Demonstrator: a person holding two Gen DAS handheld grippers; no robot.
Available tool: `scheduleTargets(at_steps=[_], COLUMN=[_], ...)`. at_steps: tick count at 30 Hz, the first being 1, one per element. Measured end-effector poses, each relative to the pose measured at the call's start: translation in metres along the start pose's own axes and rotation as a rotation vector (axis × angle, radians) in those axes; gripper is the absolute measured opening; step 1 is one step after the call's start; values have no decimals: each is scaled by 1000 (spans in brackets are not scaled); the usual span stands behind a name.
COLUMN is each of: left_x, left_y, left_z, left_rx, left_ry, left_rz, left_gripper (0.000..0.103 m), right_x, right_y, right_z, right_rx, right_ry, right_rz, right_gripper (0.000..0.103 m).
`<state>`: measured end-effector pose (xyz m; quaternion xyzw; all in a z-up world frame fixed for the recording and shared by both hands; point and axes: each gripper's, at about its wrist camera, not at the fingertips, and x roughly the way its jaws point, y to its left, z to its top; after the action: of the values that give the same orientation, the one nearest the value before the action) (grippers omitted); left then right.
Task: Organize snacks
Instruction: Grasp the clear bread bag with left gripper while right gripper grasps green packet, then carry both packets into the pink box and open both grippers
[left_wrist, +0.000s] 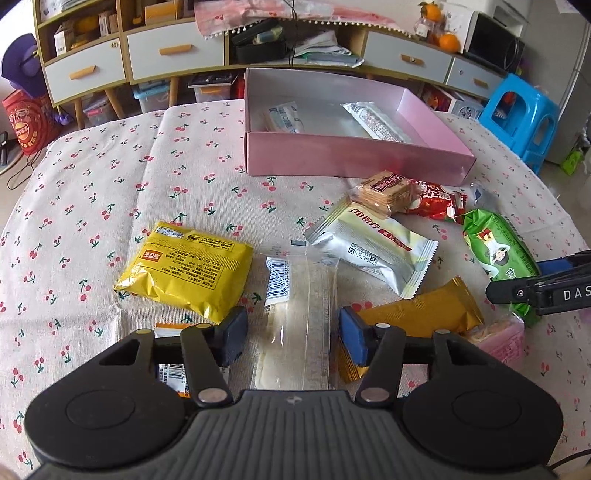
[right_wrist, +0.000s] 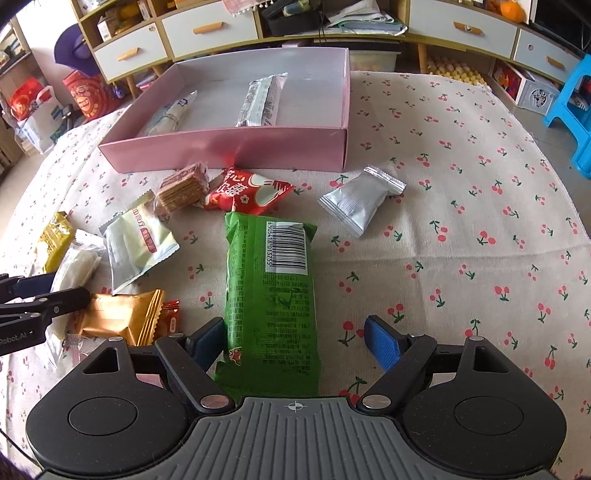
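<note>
Nearest the lens: left gripper (left_wrist: 293, 338), black frame with blue pads, jaws partly apart, straddling a long clear-plastic packet of pale wafer (left_wrist: 299, 317) lying flat on the cloth; gaps show on both sides, pads not pressing. Right gripper (right_wrist: 293, 341), same build, jaws wide, a long green foil snack packet (right_wrist: 271, 291) with barcode up between them; the left pad sits right at the packet edge, the right pad stands well clear.

Largest down: cherry-print tablecloth (left_wrist: 110, 192) covers the table. Pink shallow cardboard box (left_wrist: 354, 158) sits at the far side, holding two packets: a white-and-blue one (left_wrist: 282, 118) at its left and a silver one with red print (left_wrist: 373, 120) more to the right (both lying flat). Yellow foil pouch (left_wrist: 188, 273) left of the clear packet. White-silver pillow packet (left_wrist: 369, 247) just beyond it. Gold foil packet (left_wrist: 424, 314) beside the right pad. Red packet (right_wrist: 251, 192) and clear-wrapped brown cracker stack (right_wrist: 181, 190) near the box front, touching. Plain silver pouch (right_wrist: 360, 201) lies apart on the right.
</note>
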<state>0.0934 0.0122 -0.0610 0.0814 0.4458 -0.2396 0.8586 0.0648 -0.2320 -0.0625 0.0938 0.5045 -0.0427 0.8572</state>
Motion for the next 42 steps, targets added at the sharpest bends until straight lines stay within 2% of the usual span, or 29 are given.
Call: scheduleTargets(at_steps=[1,3,7,10,12,13,15,17,18,21,34,42], left_x=[1,3,5,4,3,2,1,0,0,-1,-10,-18], left_y=[0,-3,-4,-3,-2,-1,0,1,1,1,2,-3], left_z=[0,0,-1,-1,-1,-1,1,2,2,4,13,27], left_rx=[8,29,42,39,36,35,28,16,13,1,-71,-104], left_ry=[2,11,12,5,-2,-5,-12,-15,-16,-18,-2,-20], left_rz=[-8,-4,17,27,36,39,46,39,39,38,-13,-47], left_gripper=[63,78,82,77,69,66,54,46,40,34,30,30], right_x=[0,1,1,0,-1,-1,-2,-4,-5,-7,-24,-36], right_y=[1,2,4,4,4,5,6,6,7,8,3,-2], right_z=[0,0,-1,-1,-1,-1,0,0,0,1,10,19], right_rx=[-3,-9,-19,-22,-22,-25,-29,-31,-33,-37,54,125], right_ry=[-3,-9,-16,-19,-20,-22,-25,-29,-31,-38,-27,-28], right_rz=[-4,-12,-24,-27,-28,-30,-31,-29,-29,-32,63,127], right_gripper=[83,83,82,81,77,74,66,54,51,49,47,47])
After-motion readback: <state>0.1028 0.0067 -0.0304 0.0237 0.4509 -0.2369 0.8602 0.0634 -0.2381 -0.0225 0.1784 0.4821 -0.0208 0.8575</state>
